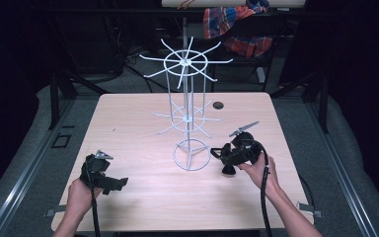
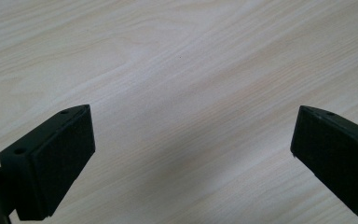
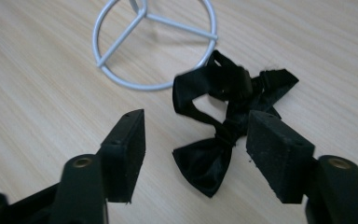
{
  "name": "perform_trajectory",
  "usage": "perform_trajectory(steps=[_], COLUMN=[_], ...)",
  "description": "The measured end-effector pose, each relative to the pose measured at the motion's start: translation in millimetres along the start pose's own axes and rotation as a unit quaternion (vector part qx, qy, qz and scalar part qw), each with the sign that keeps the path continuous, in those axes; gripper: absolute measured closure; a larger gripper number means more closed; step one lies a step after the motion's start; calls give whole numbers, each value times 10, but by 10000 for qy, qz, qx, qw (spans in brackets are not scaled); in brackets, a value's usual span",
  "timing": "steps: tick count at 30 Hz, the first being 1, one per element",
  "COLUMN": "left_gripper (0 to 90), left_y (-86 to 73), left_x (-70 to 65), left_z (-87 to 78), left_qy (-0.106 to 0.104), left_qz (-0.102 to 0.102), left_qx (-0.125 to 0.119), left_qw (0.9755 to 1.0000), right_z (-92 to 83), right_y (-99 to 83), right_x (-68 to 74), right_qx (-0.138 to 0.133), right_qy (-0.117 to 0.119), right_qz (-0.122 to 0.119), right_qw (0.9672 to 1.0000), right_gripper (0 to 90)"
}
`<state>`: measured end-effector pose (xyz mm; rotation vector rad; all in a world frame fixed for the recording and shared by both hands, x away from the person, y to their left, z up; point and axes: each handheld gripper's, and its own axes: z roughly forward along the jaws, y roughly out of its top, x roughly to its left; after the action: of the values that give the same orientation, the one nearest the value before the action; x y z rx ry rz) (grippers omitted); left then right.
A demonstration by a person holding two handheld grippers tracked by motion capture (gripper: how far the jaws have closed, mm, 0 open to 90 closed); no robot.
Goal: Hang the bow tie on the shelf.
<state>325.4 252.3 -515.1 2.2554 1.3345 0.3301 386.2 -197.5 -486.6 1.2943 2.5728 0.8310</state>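
Black bow tie [image 3: 228,126] lies between my right gripper's [image 3: 196,149] spread fingers, beside the wire rack's [image 1: 187,106] base; my left gripper [image 2: 193,140] gapes over bare desk [image 2: 177,56], lower left.

Light wood table [image 1: 128,118], pale grain, small dark round hole [image 1: 218,105] near far edge. Grey carpet floor [image 1: 19,148] around table. Metal rails [image 1: 24,173] along floor on both sides. Dark metal frame legs [image 1: 54,98] at left and right, far side. Room behind dark, black surroundings. Cables [image 1: 128,59] on floor beyond table. Plaid cloth [image 1: 237,24], red, blue and orange, draped at top. Pale surface [image 1: 227,2] along top edge. Light falls on tabletop.
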Motion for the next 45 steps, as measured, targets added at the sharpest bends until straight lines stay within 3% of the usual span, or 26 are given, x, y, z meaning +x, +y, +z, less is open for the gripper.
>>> perform_trajectory(steps=[4, 8, 12, 14, 20, 45], left_gripper=[0, 0, 0, 0, 0, 0], left_y=[0, 0, -6, -7, -5, -7], left_x=[1, 1, 5, 8, 2, 0], left_z=[2, 1, -4, -4, -1, 3], left_qy=[-10, -20, -26, -37, -34, -49], left_qz=[-1, 9, 10, 12, 10, 25], left_qx=[9, 6, 17, 13, 16, 42], left_qw=[10000, 10000, 10000, 10000, 10000, 10000], right_z=[39, 118, 177, 182, 142, -349], right_y=[87, 147, 167, 157, 134, 224], right_x=[29, 67, 72, 44, -25, -101], right_qx=[-80, -120, -7, 10, -25, -451], right_qy=[18, -6, -97, -69, -22, 72], right_qz=[81, 156, 179, 183, 253, 133], right_qw=[9999, 9998, 9998, 9998, 9997, 9989], right_gripper=[477, 597, 700, 799, 888, 895])
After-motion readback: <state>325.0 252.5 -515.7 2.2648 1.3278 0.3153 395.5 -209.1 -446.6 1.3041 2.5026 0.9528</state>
